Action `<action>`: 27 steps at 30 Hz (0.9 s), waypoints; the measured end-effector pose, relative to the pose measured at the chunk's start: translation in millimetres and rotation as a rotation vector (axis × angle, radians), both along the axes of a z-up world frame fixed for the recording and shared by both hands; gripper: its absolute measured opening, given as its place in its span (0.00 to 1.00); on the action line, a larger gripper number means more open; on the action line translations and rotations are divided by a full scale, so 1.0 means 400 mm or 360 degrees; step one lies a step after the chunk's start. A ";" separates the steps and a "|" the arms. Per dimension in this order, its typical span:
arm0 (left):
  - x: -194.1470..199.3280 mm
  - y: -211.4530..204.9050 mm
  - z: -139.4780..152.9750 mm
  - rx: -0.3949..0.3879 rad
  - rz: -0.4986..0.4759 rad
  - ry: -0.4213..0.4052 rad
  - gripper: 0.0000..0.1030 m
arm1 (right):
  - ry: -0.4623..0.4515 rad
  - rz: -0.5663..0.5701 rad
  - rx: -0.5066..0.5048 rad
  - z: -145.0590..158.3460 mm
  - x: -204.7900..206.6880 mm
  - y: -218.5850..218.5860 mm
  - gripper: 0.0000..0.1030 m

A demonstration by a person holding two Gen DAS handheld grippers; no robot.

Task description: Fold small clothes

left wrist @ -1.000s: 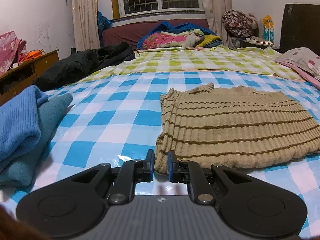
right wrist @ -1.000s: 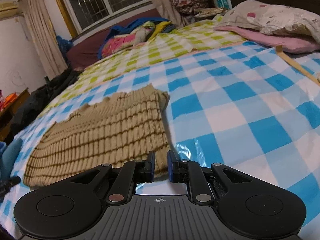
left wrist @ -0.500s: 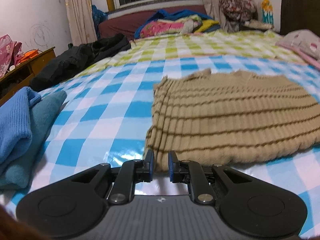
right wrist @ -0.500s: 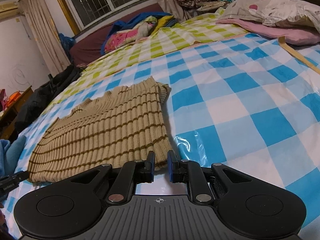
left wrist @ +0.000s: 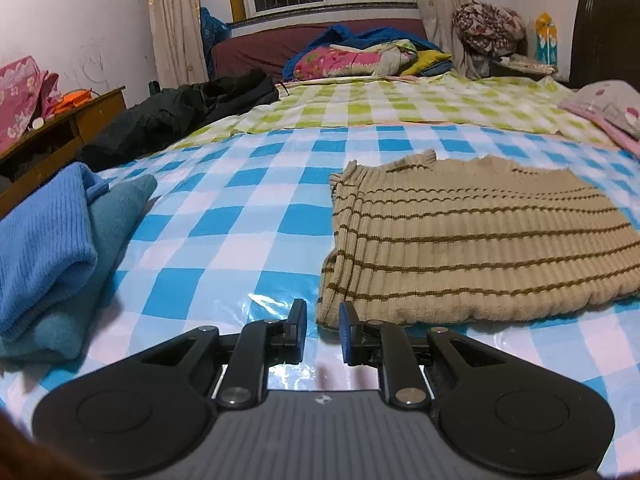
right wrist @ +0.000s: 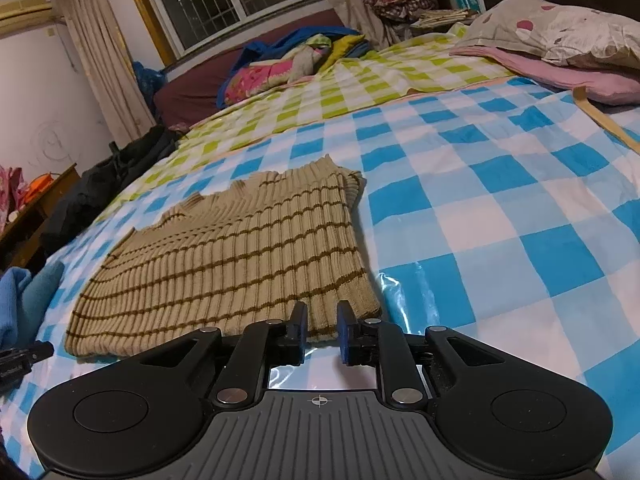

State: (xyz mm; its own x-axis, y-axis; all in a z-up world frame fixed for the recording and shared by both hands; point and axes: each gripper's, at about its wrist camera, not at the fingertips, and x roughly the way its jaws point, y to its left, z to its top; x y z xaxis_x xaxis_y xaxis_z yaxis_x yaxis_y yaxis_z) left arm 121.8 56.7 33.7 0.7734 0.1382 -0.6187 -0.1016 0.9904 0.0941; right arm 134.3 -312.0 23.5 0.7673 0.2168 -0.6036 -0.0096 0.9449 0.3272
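Observation:
A beige knit sweater with brown stripes lies flat, folded, on the blue-checked sheet; it also shows in the right wrist view. My left gripper is open with a narrow gap, low over the sheet at the sweater's near left corner, holding nothing. My right gripper is open with a narrow gap at the sweater's near right hem; the hem lies just beyond the tips, not pinched. The left gripper's tip shows at the left edge of the right wrist view.
Folded blue and teal knitwear is stacked at the left. A black jacket lies at the far left. Pillows sit at the right. A pile of bedding lies under the window. A wooden cabinet stands at the left.
Both grippers have shifted slightly along the sweater's near edge and pitched a little. The sweater has not moved. Both jaw gaps look the same.

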 end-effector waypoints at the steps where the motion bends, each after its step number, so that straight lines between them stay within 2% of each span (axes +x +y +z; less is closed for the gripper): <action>1: 0.000 0.003 -0.001 -0.0008 0.0001 -0.0002 0.25 | -0.0004 0.0002 -0.0001 0.001 0.000 0.003 0.17; 12: 0.027 0.027 -0.030 -0.0164 0.0009 -0.0024 0.27 | -0.0040 0.0018 -0.0042 0.005 0.001 0.034 0.17; 19: 0.056 0.037 -0.029 -0.0174 -0.0050 -0.0061 0.27 | -0.0041 0.0025 -0.0096 0.014 0.030 0.069 0.18; 27: 0.076 0.073 -0.071 -0.0224 -0.0069 -0.0013 0.29 | 0.0003 0.0088 -0.0181 0.015 0.068 0.137 0.18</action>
